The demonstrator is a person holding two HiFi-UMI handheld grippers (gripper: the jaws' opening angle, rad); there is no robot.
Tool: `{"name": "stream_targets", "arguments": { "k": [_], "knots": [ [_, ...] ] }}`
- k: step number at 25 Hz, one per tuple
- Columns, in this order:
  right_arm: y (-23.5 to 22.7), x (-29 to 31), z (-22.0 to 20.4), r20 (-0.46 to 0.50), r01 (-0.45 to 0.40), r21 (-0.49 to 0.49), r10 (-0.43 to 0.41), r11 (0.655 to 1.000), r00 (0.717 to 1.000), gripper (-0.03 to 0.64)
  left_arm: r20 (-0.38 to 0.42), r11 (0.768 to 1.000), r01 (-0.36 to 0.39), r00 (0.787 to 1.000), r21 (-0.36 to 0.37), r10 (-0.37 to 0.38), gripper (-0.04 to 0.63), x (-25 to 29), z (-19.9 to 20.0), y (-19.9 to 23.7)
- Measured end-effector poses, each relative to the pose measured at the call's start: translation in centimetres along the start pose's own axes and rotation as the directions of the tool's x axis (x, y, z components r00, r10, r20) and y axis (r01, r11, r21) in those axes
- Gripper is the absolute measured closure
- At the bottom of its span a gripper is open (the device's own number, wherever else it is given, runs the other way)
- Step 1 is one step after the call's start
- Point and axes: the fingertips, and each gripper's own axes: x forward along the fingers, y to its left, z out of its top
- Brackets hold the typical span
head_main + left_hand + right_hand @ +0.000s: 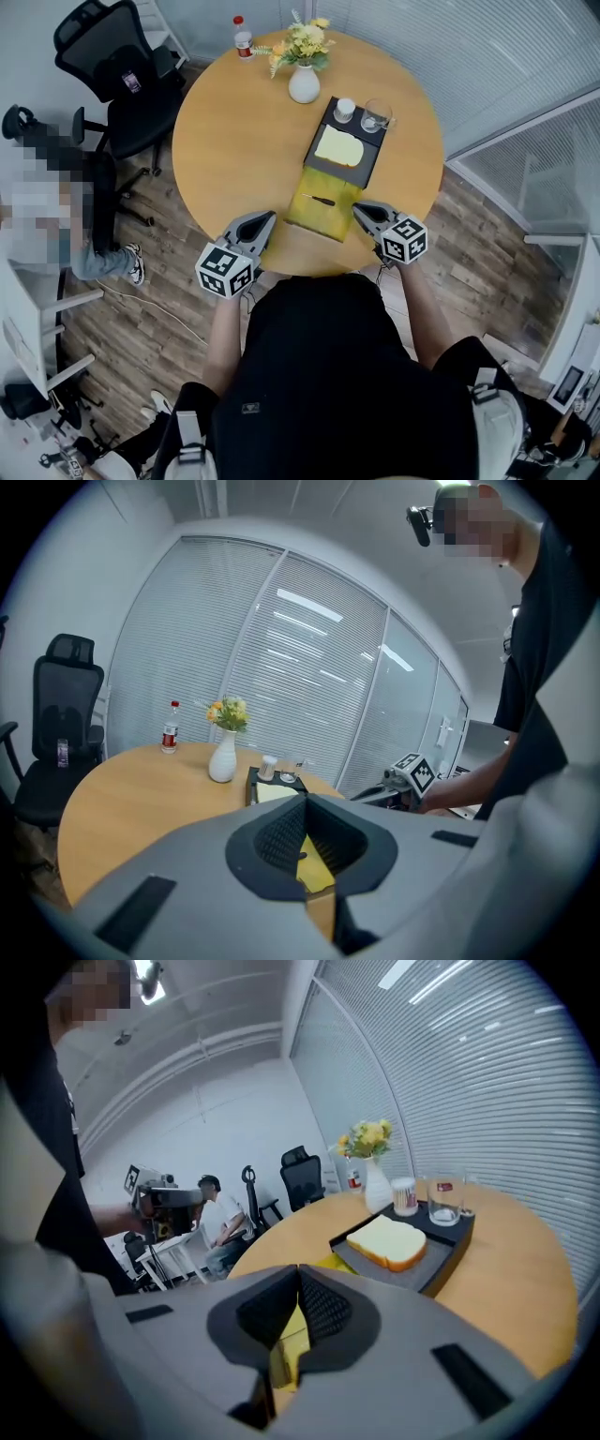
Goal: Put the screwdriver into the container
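A thin dark screwdriver (319,199) lies on a flat yellow-green piece (323,214) near the front of the round wooden table (244,141). Just behind it stands a black tray (367,161) holding a pale yellow slab (337,146), a white cup (344,109) and a glass (376,116). My left gripper (269,217) hovers at the table's front edge, left of the yellow piece, jaws shut and empty. On the right side of that piece my right gripper (356,208) is likewise shut with nothing in it. Each gripper view shows yellow (314,869) (286,1340) below closed jaws.
A white vase with flowers (304,82) and a small bottle (243,37) stand at the table's far side. A black office chair (112,66) and a seated person (56,216) are on the left. Glass walls with blinds (506,56) close off the right.
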Motion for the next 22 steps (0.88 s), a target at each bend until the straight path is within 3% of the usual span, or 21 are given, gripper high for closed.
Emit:
{"name": "stream_targets", "arguments": {
  "k": [4, 22],
  "knots": [
    [0.4, -1.9, 1.7, 0.047, 0.006, -0.018, -0.005, 1.0, 0.999, 0.609, -0.003, 1.0, 0.015, 1.0, -0.002, -0.015, 0.591, 0.3, -0.4, -0.5],
    [2.0, -2.1, 2.3, 0.06, 0.04, -0.052, -0.036, 0.998, 0.998, 0.609, -0.013, 0.998, 0.064, 0.998, 0.013, -0.063, 0.591, 0.6, -0.3, -0.6]
  ]
}}
